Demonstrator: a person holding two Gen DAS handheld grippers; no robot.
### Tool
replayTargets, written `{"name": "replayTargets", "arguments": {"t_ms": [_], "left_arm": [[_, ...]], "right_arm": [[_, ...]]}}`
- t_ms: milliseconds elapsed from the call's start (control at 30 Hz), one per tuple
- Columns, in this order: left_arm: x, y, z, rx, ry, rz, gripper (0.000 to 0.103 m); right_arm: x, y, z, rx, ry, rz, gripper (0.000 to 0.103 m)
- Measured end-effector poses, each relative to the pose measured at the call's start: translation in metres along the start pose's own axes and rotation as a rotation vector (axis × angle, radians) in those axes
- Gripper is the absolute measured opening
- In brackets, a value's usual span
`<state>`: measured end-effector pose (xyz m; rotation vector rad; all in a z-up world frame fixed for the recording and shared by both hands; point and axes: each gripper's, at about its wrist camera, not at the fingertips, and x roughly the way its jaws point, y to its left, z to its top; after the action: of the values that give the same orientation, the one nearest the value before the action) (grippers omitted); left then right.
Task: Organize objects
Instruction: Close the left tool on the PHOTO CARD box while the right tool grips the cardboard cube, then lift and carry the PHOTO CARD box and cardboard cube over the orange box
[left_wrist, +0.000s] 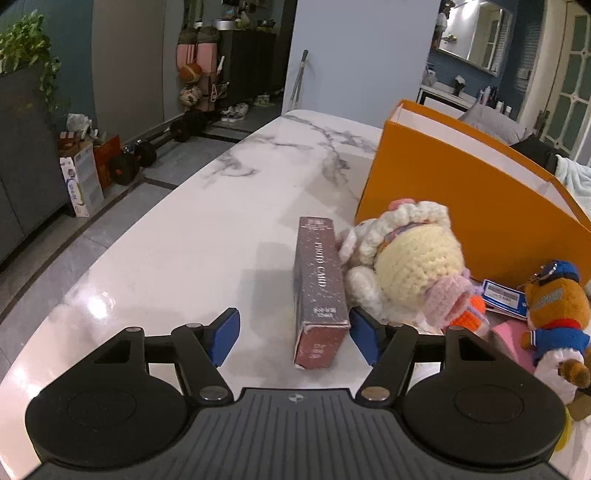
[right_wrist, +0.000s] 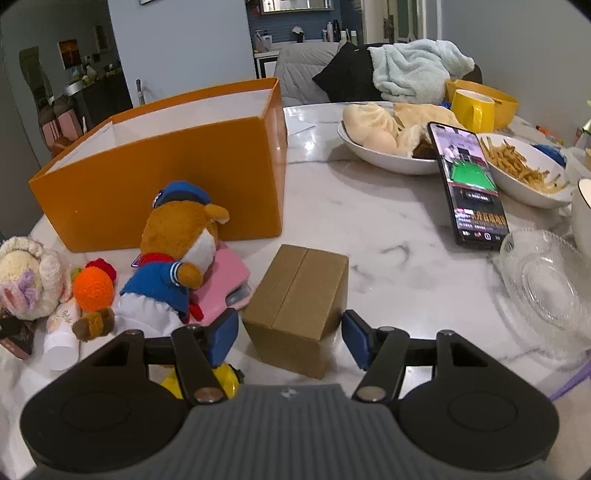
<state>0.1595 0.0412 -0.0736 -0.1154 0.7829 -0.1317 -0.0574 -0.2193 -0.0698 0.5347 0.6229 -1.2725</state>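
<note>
A dark red "PHOTO CARD" box (left_wrist: 319, 291) lies on the marble table (left_wrist: 166, 251) between the fingers of my left gripper (left_wrist: 295, 338). The right pad sits against the box; the left pad stands well apart, so the gripper is open. A crochet doll (left_wrist: 413, 258) leans on the box's right side. My right gripper (right_wrist: 288, 332) is shut on a small cardboard box (right_wrist: 295, 314), a pad at each side. Behind stands an empty orange storage box (right_wrist: 166, 184), with a brown plush bear (right_wrist: 177, 251) in blue lying on a pink item (right_wrist: 229, 277).
An orange crochet ball (right_wrist: 92, 288) and a white tube (right_wrist: 61, 343) lie left of the bear. To the right are a phone (right_wrist: 469, 184), bowls of buns (right_wrist: 384, 140) and fries (right_wrist: 524, 170), a glass dish (right_wrist: 546, 280) and a yellow mug (right_wrist: 472, 107). The table edge curves away at left.
</note>
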Motion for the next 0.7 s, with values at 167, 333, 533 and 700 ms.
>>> {"name": "replayTargets", "arguments": {"t_ms": [167,333,533,700], "left_arm": [[0.002,0.005,-0.001,0.017,0.001,-0.004,0.058],[0.002,0.016,-0.002,-0.005,0.017,-0.073,0.031],[-0.002,0.029,-0.002,-0.015,0.018,-0.097,0.029],[-0.009,0.037,-0.002,-0.006,-0.005,-0.103,0.028]], "right_arm": [[0.001,-0.003,0.001,-0.002,-0.002,0.003,0.056],[0.001,-0.008,0.002,-0.002,0.0,0.02,0.056],[-0.005,-0.012,0.002,-0.01,-0.002,0.031,0.054],[-0.01,-0.017,0.002,-0.005,0.0,0.037,0.053]]}}
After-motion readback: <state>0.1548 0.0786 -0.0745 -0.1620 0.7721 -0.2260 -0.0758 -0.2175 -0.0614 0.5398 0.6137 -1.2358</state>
